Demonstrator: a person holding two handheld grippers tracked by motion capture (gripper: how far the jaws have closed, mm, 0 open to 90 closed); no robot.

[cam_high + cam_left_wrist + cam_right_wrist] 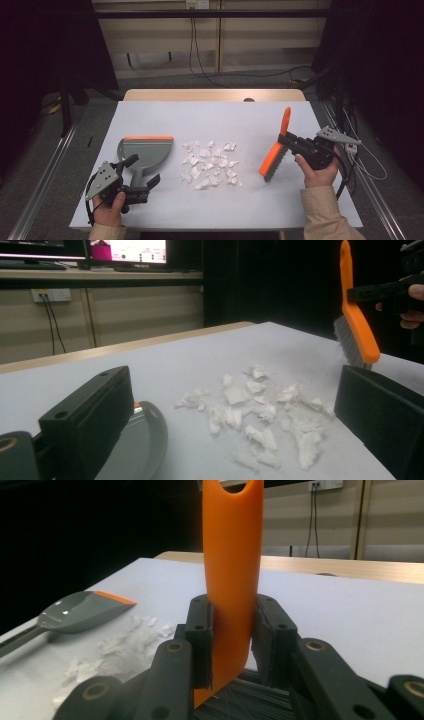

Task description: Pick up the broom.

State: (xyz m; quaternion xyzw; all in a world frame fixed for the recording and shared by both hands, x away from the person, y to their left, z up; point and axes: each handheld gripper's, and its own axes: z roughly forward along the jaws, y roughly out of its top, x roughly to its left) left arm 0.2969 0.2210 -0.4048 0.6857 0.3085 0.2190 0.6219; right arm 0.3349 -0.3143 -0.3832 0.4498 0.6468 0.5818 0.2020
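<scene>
A grey dustpan [146, 150] with an orange front lip lies at the table's left, its handle pointing toward the near edge. My left gripper [145, 170] is open, one jaw on either side of that handle, not pressing on it. The pan's curved rim [147, 440] shows beside the left jaw. A heap of torn white paper scraps [210, 165] [260, 415] lies mid-table. My right gripper [286, 142] [232, 625] is shut on the orange handle of a brush [272, 159] [232, 555], held tilted above the table right of the scraps, grey bristles down.
The white tabletop [250, 120] has bare room behind the scraps and along the near edge. A wooden strip [215, 95] borders its far side. Metal rails run along the floor on both sides, and cables hang on the wall behind.
</scene>
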